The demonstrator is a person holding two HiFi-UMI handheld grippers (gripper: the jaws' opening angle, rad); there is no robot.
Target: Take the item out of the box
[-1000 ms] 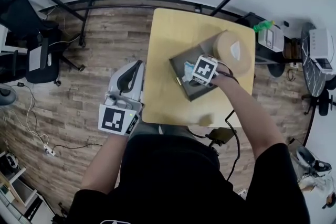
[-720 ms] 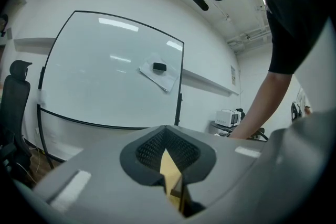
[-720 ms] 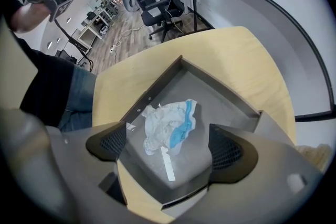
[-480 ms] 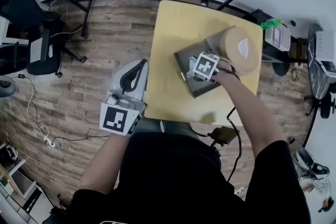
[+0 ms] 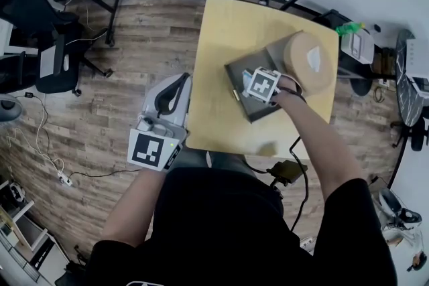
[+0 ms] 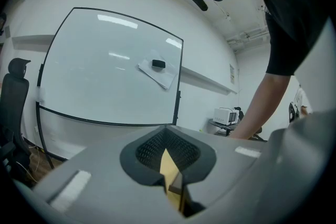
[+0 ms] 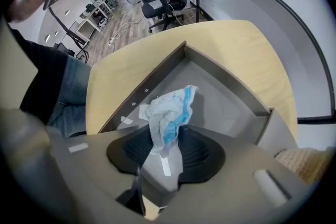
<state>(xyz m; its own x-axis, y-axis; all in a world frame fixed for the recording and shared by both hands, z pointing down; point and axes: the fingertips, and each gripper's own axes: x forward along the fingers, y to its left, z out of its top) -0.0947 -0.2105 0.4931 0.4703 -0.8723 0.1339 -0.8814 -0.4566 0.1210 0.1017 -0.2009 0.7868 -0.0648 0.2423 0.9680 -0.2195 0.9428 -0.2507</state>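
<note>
A crumpled white-and-blue wrapper [image 7: 169, 112] sticks up from the open dark grey box [image 7: 227, 80] on the yellow table [image 7: 239, 42]. My right gripper [image 7: 165, 150] reaches into the box [image 5: 234, 72]. Its jaws are closing, with the wrapper's lower end pinched between them. In the head view the right gripper [image 5: 252, 82] sits over the box's middle, and a bit of the wrapper [image 5: 245, 76] shows beside it. My left gripper [image 5: 175, 86] hangs off the table's left edge over the floor. The left gripper [image 6: 171, 176] is shut with nothing in it.
A round tan woven lid [image 5: 308, 62] lies against the box's far right side. Office chairs [image 5: 40, 43] and cables [image 5: 50, 164] are on the wooden floor at left. A whiteboard [image 6: 110, 71] stands beyond the table. A side desk with appliances [image 5: 355, 43] is at right.
The right gripper's jaws have come together on the wrapper inside the box. The left gripper has stayed beside the table's left edge.
</note>
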